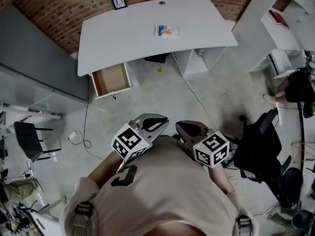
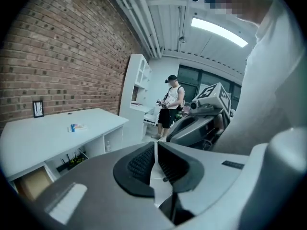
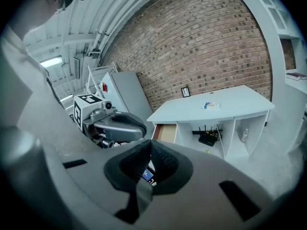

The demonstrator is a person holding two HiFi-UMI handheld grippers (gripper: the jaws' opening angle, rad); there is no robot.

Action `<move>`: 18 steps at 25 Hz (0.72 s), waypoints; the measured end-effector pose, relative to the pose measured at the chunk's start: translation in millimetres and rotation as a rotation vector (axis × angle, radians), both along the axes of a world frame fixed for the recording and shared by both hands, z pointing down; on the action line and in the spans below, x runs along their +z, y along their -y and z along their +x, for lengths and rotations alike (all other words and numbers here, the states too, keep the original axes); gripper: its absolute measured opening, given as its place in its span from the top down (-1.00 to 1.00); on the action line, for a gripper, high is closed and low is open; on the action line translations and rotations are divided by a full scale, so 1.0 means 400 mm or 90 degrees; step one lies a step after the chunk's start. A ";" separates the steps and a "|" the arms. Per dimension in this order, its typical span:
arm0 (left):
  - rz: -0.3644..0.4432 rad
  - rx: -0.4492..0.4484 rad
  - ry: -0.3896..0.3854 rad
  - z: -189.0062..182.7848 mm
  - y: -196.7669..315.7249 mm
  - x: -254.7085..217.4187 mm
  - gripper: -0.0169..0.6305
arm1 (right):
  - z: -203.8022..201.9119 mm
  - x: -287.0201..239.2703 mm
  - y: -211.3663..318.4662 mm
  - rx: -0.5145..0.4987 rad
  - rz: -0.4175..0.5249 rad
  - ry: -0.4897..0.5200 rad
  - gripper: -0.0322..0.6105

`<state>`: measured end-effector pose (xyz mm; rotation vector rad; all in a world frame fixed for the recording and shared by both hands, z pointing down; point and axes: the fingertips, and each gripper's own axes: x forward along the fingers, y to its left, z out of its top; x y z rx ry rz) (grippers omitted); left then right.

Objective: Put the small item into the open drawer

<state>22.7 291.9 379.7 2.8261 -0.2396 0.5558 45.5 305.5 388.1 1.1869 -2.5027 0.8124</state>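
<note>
The small item, a flat colourful packet (image 1: pixel 166 31) (image 2: pixel 76 127) (image 3: pixel 211 105), lies on the white desk (image 1: pixel 128 38). Under the desk's left end a wooden drawer (image 1: pixel 112 79) (image 2: pixel 33 183) (image 3: pixel 165 132) stands pulled open, and I see nothing in it. Both grippers are held close to the person's chest, well short of the desk. My left gripper (image 1: pixel 153 124) (image 2: pixel 156 145) has its dark pads together with only a thin slit and nothing in them. The right gripper (image 1: pixel 193 130) (image 3: pixel 150 145) is shut too, and holds nothing I can see.
A small picture frame (image 1: pixel 118 1) stands at the desk's back edge. A grey cabinet (image 1: pixel 39 58) is on the left and white shelves (image 1: pixel 285 14) on the right. A black office chair (image 1: pixel 261 146) is beside my right. Another person (image 2: pixel 171 107) stands farther off. Cables cross the concrete floor (image 1: pixel 197 100).
</note>
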 end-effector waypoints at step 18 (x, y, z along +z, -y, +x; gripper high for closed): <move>-0.060 -0.076 0.032 0.152 0.021 0.044 0.89 | 0.152 0.044 0.016 -0.063 -0.043 0.033 0.89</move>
